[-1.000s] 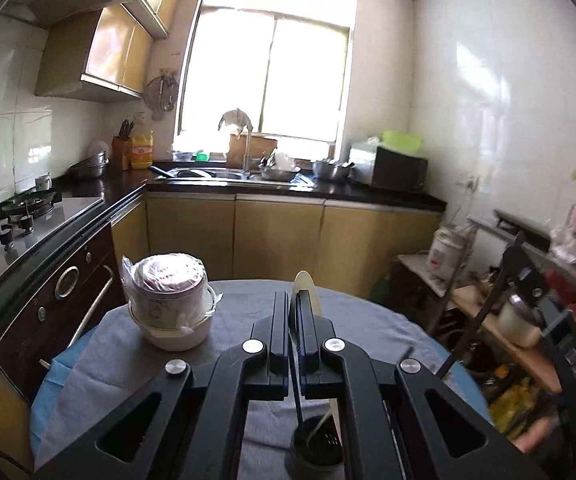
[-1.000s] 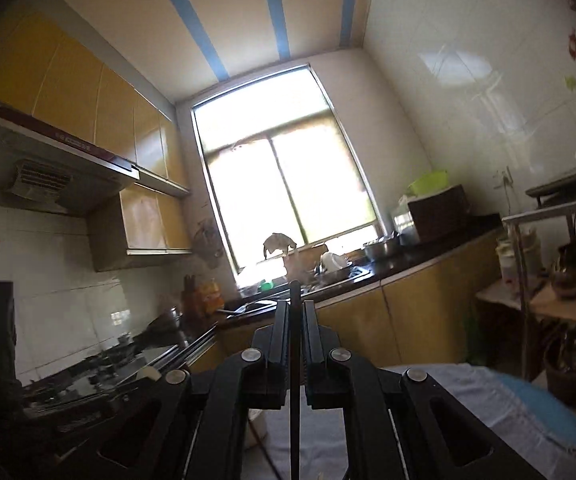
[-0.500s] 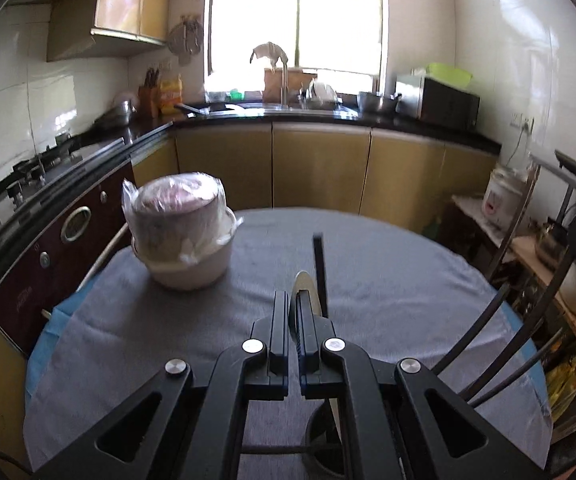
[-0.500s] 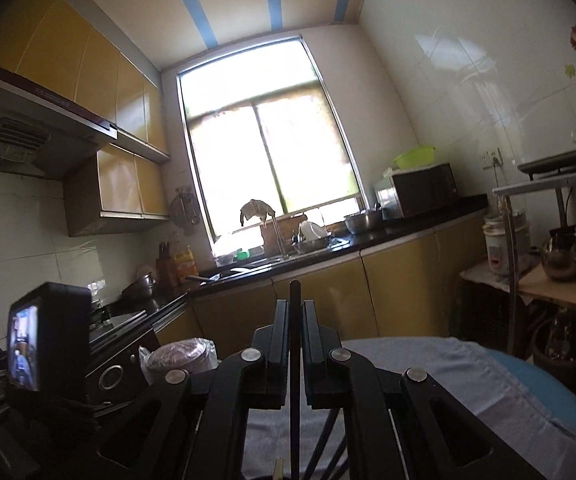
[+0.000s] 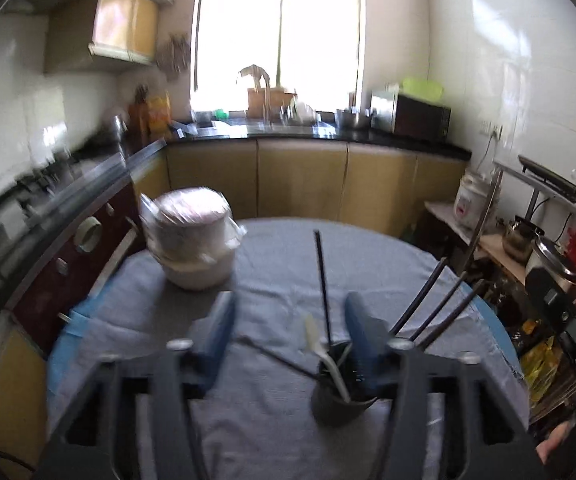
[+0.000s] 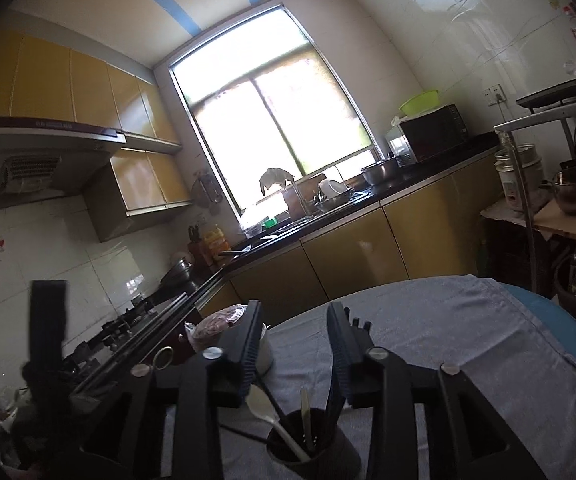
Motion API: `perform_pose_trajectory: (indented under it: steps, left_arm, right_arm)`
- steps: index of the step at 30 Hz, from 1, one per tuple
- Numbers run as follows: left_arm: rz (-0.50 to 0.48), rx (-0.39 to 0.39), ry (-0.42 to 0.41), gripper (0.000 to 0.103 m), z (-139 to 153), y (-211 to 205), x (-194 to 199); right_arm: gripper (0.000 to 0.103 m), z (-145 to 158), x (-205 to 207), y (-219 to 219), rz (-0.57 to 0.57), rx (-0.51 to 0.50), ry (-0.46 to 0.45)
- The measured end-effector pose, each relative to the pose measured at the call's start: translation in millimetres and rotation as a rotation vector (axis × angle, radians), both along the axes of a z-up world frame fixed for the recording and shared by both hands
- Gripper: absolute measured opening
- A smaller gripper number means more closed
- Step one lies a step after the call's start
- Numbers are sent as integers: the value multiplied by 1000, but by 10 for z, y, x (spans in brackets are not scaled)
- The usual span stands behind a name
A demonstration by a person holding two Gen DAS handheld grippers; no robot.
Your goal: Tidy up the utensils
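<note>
Your left gripper (image 5: 288, 326) stands wide with nothing between its jaws; they have just been opening, and the pale spoon (image 5: 319, 346) they were carrying now leans in the dark cup (image 5: 333, 408) at lower centre of the left view. Your right gripper (image 6: 292, 344) is also parted and empty, its jaws likewise just opened; the thin black stick (image 5: 323, 288) stands in the cup.

In the right view the cup (image 6: 327, 460) sits at the bottom edge, below the jaws, on the grey cloth (image 6: 467, 340).

These utensils look light, stiff and smooth, so they would likely slip or swivel in a loose pinch. Take a spoon or stick on its shaft, above the cup rim, squarely across the pads. The cup looks light too and, loaded with leaning handles, could tip if you nudge it.

The left view is blurred, so the cup's contents are hard to count. The cup's base is cut off in the right view, and the long dark rods (image 5: 427, 304) at right run behind the finger.
</note>
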State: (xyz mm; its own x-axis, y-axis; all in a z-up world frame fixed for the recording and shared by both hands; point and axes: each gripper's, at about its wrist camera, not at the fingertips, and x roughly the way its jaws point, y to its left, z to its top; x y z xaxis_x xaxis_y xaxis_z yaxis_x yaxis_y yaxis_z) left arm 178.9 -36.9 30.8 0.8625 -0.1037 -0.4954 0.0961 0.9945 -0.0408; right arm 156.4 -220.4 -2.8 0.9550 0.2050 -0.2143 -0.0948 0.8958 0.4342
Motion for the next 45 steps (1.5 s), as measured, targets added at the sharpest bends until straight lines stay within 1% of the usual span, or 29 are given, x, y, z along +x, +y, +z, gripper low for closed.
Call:
perform_pose_trajectory:
  steps: [1, 3, 4, 5, 6, 7, 10, 12, 15, 17, 18, 19, 20, 21, 24, 26, 32, 37, 45]
  left_arm:
    - [3, 20, -27, 62, 45, 46, -137]
    - [11, 66, -58, 69, 77, 155, -397]
    - [21, 86, -63, 76, 59, 232, -525]
    - [38, 101, -60, 81, 17, 316, -634]
    - [51, 109, -52, 82, -34, 394, -712]
    - [60, 116, -36, 82, -108, 478, -794]
    - [107, 137, 54, 82, -431, 709, -1002]
    - [135, 119, 135, 82, -697, 876, -1114]
    - [179, 96, 261, 82, -1130, 1068, -1261]
    - [198, 85, 318, 82, -1362, 1130, -1359]
    - [203, 82, 330, 82, -1431, 1160, -1411]
    - [209, 81, 339, 82, -1485, 1182, -1454]
    - [212, 80, 342, 82, -1508, 1182, -1488]
    - [213, 78, 341, 82, -1528, 1180, -1524]
    - [213, 79, 323, 82, -1520, 1159, -1570]
    - [212, 90, 321, 82, -1517, 1139, -1591]
    - [213, 119, 325, 82, -1529, 1110, -1568]
    - [223, 121, 332, 82, -1545, 1131, -1539]
    - [240, 122, 354, 82, -1592, 1174, -1496]
  right_arm:
    - [44, 19, -98, -32, 5, 3, 1]
    - [47, 61, -271, -49, 20, -17, 9]
    - [49, 69, -372, -47, 26, -42, 17]
    - [57, 71, -457, -41, 30, -67, 28]
    - [62, 56, -540, -34, 30, -90, 45]
    - [62, 23, -624, -33, 33, -108, 69]
    - [62, -164, -811, -21, 64, -144, 167]
    - [62, -310, -892, -15, 67, -154, 215]
    - [62, -600, -960, 11, 84, -151, 312]
    - [61, -798, -964, 66, 91, -168, 391]
    - [56, -921, -967, 95, 109, -160, 432]
    - [51, -1003, -981, 118, 127, -147, 452]
    - [41, -1081, -988, 150, 145, -137, 474]
    - [40, -1148, -1001, 183, 155, -136, 489]
    - [40, -1302, -1040, 292, 187, -123, 521]
    - [40, -1346, -1064, 374, 202, -126, 523]
    - [40, -1347, -1123, 589, 227, -188, 518]
    - [40, -1350, -1086, 645, 235, -184, 529]
    - [40, -1405, -1035, 617, 227, -164, 553]
